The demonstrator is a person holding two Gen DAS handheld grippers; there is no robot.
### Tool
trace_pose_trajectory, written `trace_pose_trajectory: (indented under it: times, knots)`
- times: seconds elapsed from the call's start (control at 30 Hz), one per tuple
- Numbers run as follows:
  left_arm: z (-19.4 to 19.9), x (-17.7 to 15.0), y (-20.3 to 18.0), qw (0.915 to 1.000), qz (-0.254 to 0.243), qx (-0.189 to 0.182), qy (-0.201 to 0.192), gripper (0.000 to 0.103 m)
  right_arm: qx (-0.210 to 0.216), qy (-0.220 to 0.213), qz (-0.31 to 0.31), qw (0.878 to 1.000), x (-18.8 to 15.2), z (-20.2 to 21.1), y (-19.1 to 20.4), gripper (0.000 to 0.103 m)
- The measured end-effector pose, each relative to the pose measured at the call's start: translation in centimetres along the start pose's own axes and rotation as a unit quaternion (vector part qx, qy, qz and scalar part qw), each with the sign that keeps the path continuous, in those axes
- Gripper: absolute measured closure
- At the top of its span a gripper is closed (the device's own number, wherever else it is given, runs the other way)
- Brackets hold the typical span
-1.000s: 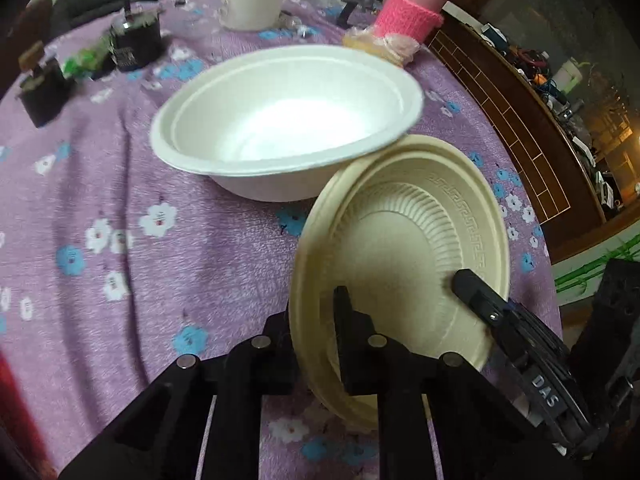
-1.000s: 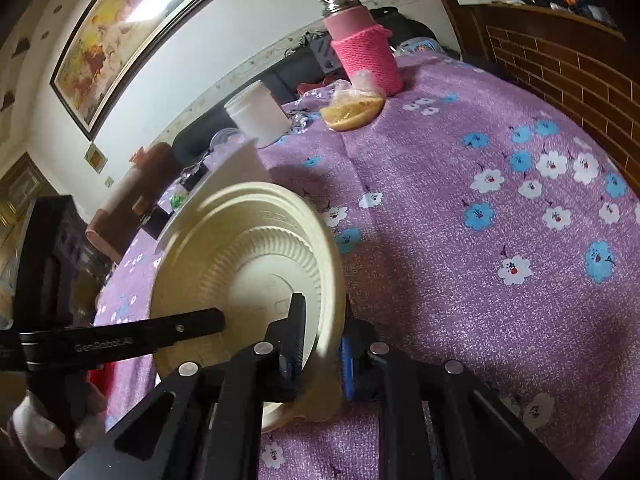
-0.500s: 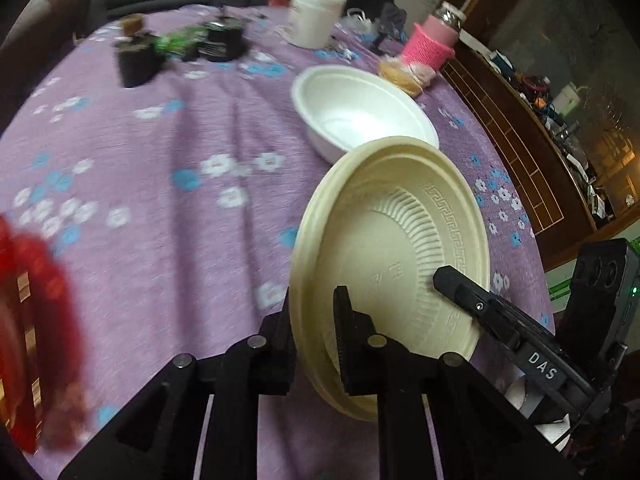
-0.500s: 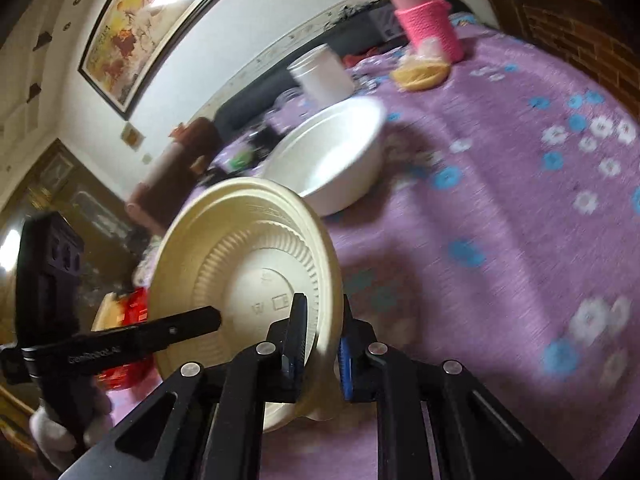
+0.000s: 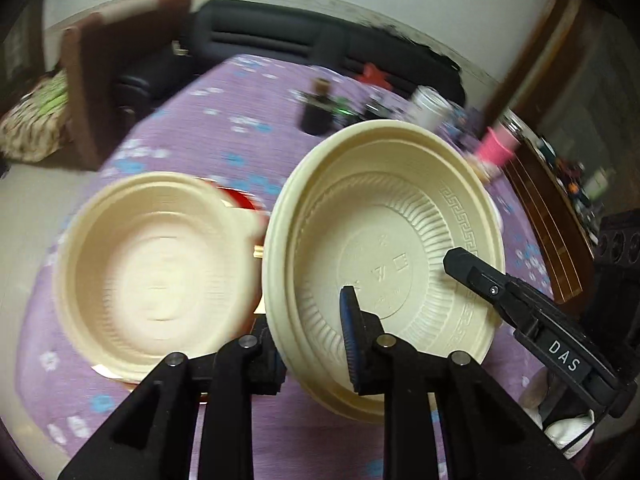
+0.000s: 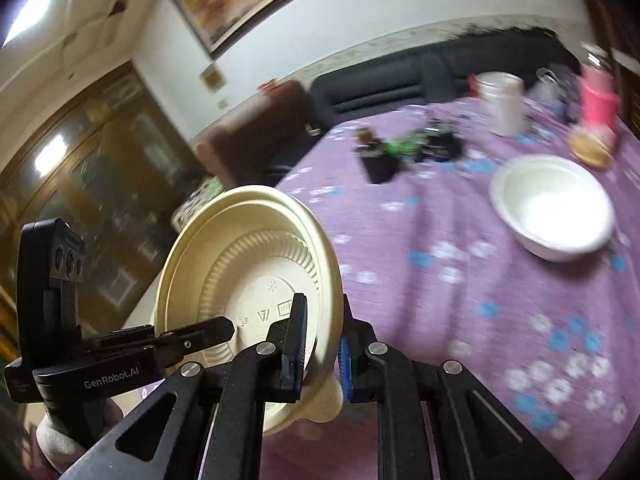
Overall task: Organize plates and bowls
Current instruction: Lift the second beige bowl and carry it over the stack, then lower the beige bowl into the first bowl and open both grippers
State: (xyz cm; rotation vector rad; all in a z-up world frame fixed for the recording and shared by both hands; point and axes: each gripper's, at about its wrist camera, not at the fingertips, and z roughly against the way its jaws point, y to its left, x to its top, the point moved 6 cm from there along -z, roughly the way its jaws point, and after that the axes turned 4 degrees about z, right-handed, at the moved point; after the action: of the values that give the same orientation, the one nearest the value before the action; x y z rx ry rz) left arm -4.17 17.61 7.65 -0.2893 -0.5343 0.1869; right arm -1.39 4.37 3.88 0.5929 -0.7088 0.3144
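Observation:
A cream ribbed plate (image 5: 384,232) hangs tilted above the table, held from two sides. My right gripper (image 6: 322,328) is shut on its rim, and one of its fingers (image 5: 480,276) lies across the plate's inner face. The jaws of my left gripper (image 5: 310,328) are opening; the plate's rim still stands between them, and the blue pad has come off the plate. A second cream plate (image 5: 156,268) lies on the table to the left, over something red (image 5: 240,200). A white bowl (image 6: 552,208) rests on the purple flowered cloth (image 6: 440,280), far to the right.
At the table's far side stand a white jar (image 6: 502,104), a pink-sleeved flask (image 6: 598,96), an orange lump (image 6: 588,152) and small dark items (image 6: 380,160). Beyond the table stand a brown chair (image 5: 120,80) and a black sofa (image 6: 440,72).
Both grippers have swung left and risen with the plate, away from the white bowl. The second cream plate has come into the left view. The left fingers now stand wider apart.

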Motion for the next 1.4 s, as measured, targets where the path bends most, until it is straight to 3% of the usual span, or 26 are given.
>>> trace_pose_trajectory:
  times: [0.23,0.5,0.6,0.67,0.93,1.0,1.1,1.17,1.4]
  knots:
    - [1.9,0.7,6.8,0.9986,0.047,0.024,-0.011,0.081,0.014,0.024,0.041,0.999,2.0,-5.1,6.1,0.087]
    - [2.2,1.0,11.2,0.9964,0.052,0.067,-0.01,0.079,0.008,0.05,0.06,0.997,1.7,-9.3,9.0,0.087]
    - [2.4,1.1,11.7,0.9955,0.043,0.083,-0.017,0.075,-0.006,0.057,0.069,0.996,1.4,-10.3,9.4,0.087]
    - [2.5,1.2,11.8,0.9946,0.035,0.094,-0.024,0.062,-0.017,0.058,0.08,0.995,1.2,-10.7,9.6,0.087]
    - [3.4,1.1,11.6,0.9938,0.028,0.098,-0.043,0.055,-0.043,0.057,0.097,0.993,0.7,-11.4,9.6,0.087]
    - [3.8,1.3,11.6,0.9919,0.027,0.111,-0.056,0.043,-0.044,0.049,0.096,0.993,0.8,-11.3,9.5,0.087]
    - [5.2,1.8,11.8,0.9883,0.029,0.123,-0.085,0.036,-0.039,0.031,0.085,0.995,1.2,-10.8,9.2,0.075]
    - [6.0,2.0,12.2,0.9865,0.039,0.125,-0.099,0.034,-0.038,0.022,0.076,0.996,1.4,-10.5,9.0,0.06]
    - [8.0,1.8,14.5,0.9817,0.09,0.111,-0.126,0.03,-0.04,0.002,0.042,0.998,1.6,-8.8,7.3,0.059]
